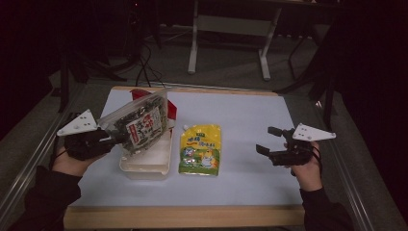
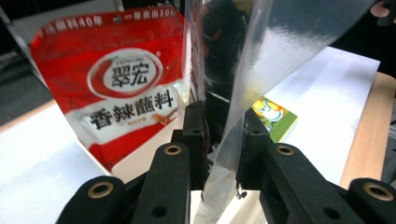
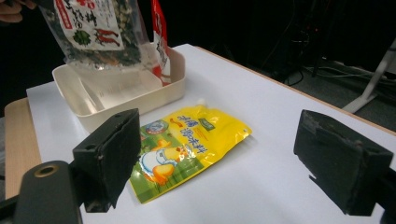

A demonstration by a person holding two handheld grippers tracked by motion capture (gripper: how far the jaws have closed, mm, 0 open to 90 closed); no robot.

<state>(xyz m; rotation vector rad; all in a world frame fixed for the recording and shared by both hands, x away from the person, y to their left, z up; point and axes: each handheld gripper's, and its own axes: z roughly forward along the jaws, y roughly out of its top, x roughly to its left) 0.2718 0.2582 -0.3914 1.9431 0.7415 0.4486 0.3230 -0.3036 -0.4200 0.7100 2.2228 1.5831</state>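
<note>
My left gripper [image 1: 115, 138] is shut on the edge of a clear bag of dark dried food [image 1: 139, 124] and holds it tilted above a cream tray [image 1: 144, 166]. In the left gripper view the jaws pinch the bag's clear film [image 2: 280, 60]. A red seasoning pouch [image 2: 116, 84] stands in the tray's far end [image 1: 172, 111]. A yellow spouted pouch [image 1: 200, 149] lies flat on the white table top, right of the tray. My right gripper [image 1: 267, 140] hovers open at the right, nothing between its pads [image 3: 109, 149], aimed at the yellow pouch [image 3: 187, 149].
The white sheet [image 1: 250, 115] covers a wooden table with a bare wood front edge [image 1: 183, 216]. Metal rails run along both sides. A white desk frame [image 1: 228, 29] and cables stand on the floor beyond the table.
</note>
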